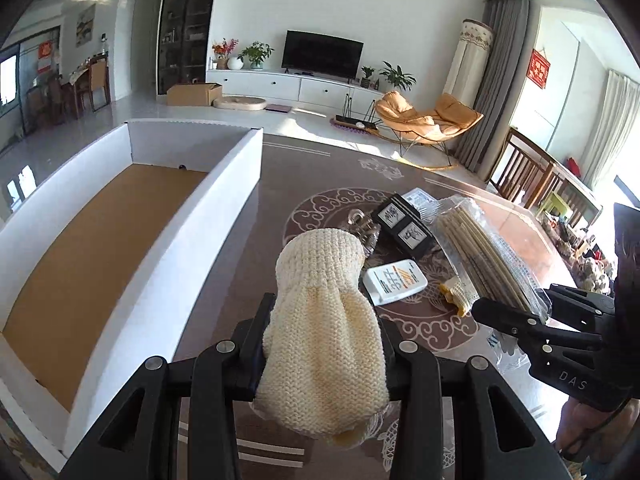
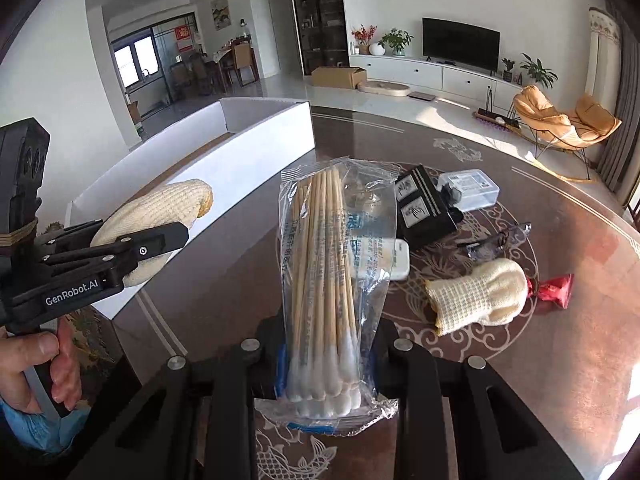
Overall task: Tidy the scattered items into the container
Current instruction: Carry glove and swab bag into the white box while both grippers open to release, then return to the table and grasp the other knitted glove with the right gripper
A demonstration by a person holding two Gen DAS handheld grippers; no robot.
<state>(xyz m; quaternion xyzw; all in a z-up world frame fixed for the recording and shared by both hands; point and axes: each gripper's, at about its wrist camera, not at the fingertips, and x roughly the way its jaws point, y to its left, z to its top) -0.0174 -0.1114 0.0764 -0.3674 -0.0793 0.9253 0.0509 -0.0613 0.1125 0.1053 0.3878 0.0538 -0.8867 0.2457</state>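
My left gripper (image 1: 322,344) is shut on a cream knitted glove (image 1: 324,320) and holds it above the table, just right of the white box (image 1: 208,216) with a brown floor. My right gripper (image 2: 326,344) is shut on a clear bag of long cotton swabs (image 2: 324,272). In the right wrist view the left gripper (image 2: 160,240) with its glove (image 2: 160,208) is beside the box (image 2: 260,148). On the table lie a second glove (image 2: 476,296), a black box (image 2: 424,208), a white case (image 1: 394,282), a clear plastic case (image 2: 472,188), a hair clip (image 2: 500,240) and a red wrapper (image 2: 554,286).
The round brown patterned table (image 2: 560,360) has a glass top. Its edge curves at the right. A wooden chair (image 1: 524,168) stands beyond the table. A yellow scrap (image 1: 454,294) lies by the white case.
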